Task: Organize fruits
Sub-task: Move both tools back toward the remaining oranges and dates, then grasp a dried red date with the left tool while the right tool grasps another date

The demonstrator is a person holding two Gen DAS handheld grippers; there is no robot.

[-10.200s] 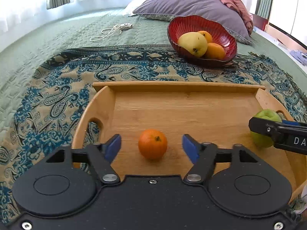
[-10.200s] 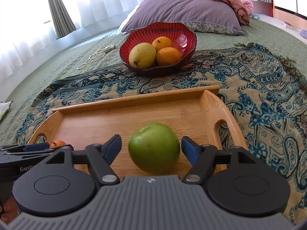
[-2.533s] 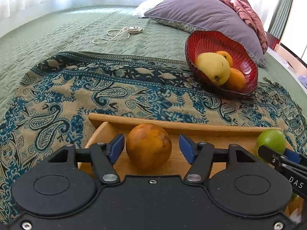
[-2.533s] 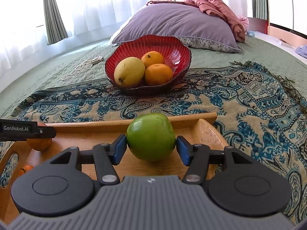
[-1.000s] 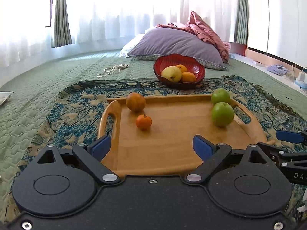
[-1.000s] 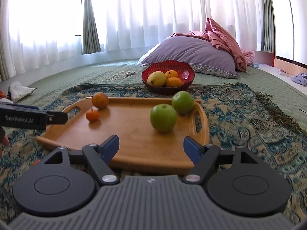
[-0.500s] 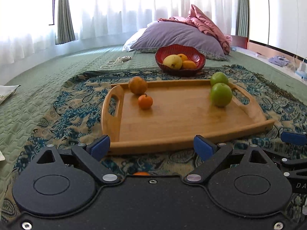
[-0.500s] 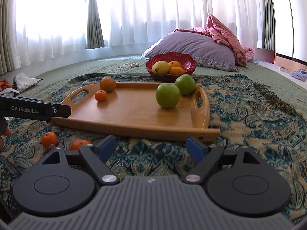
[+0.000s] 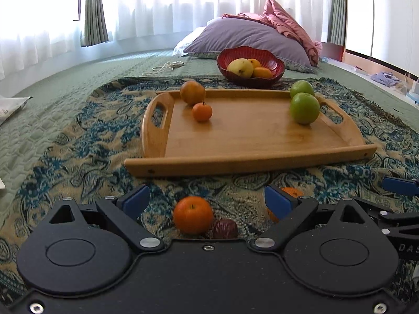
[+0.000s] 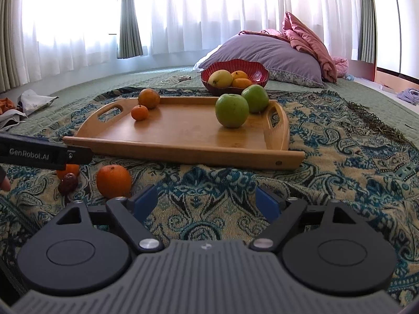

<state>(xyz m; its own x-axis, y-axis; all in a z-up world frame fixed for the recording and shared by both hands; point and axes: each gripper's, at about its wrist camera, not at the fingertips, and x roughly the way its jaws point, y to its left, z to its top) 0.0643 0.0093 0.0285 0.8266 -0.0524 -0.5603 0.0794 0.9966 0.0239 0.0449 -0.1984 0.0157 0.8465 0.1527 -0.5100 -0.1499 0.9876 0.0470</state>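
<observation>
Blanket-laid orange (image 9: pixel 193 218) between left hand-held gripper (image 9: pixel 207 204) jaws.

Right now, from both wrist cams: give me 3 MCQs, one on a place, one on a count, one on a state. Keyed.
1. Where is the fruit between the left gripper fingers?
A on the tray
B on the patterned blanket
C in the red bowl

2. Green apples on the wooden tray?
A one
B two
C three

3. The right gripper is:
A open, empty
B shut on an apple
C shut on an orange

Key: 1 B, the orange lies on the blanket before the tray. 2 B, two apples at its right end. 3 A, only blanket between its fingers.
</observation>
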